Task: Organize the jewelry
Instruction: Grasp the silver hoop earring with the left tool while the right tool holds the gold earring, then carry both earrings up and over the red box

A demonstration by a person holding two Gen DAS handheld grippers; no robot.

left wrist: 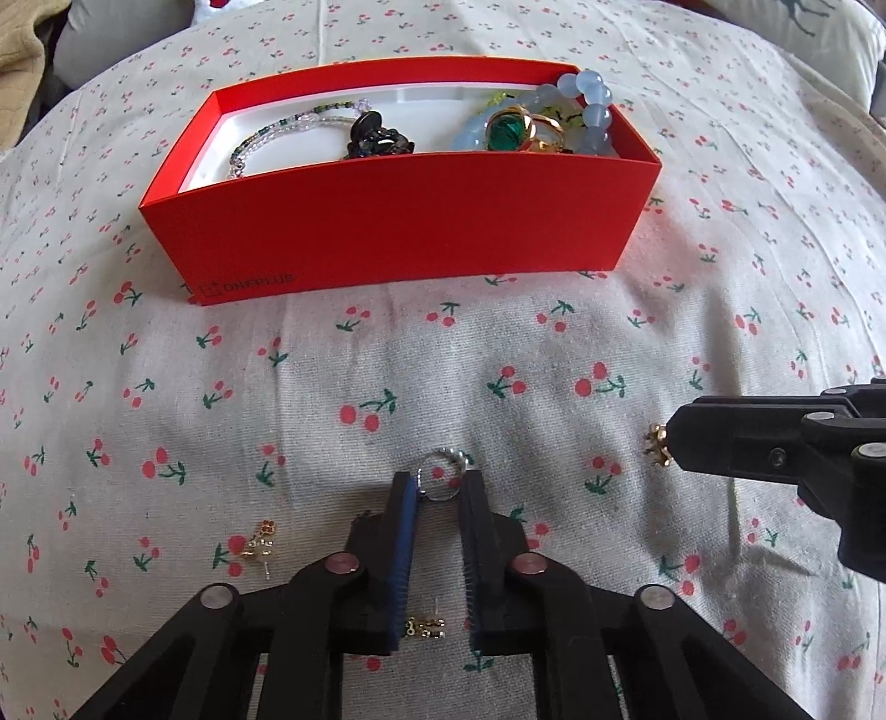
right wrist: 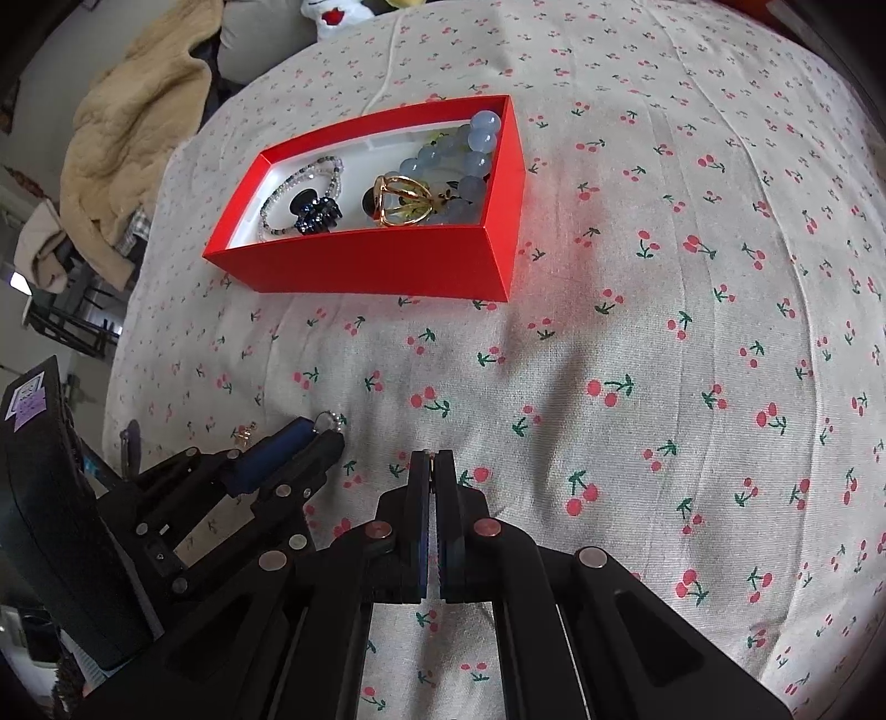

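Note:
A red box (left wrist: pixel 410 221) sits on the cherry-print bedspread and holds beaded bracelets, a dark hair clip (left wrist: pixel 379 141), a green-stone gold ring (left wrist: pixel 506 130) and blue beads (left wrist: pixel 592 105). It also shows in the right wrist view (right wrist: pixel 387 266). My left gripper (left wrist: pixel 439 487) has its jaws narrowly apart around a silver ring (left wrist: pixel 440 479) lying on the cloth. My right gripper (right wrist: pixel 433 457) is shut on a small gold earring (left wrist: pixel 657 443), seen at its tip in the left wrist view. Gold earrings lie at the left (left wrist: pixel 259 545) and between the left fingers (left wrist: pixel 426 626).
A beige blanket (right wrist: pixel 133 144) is heaped off the bed's far left edge. The bedspread (right wrist: pixel 692 332) stretches wide to the right of the box. Pillows lie behind the box in the left wrist view (left wrist: pixel 803 33).

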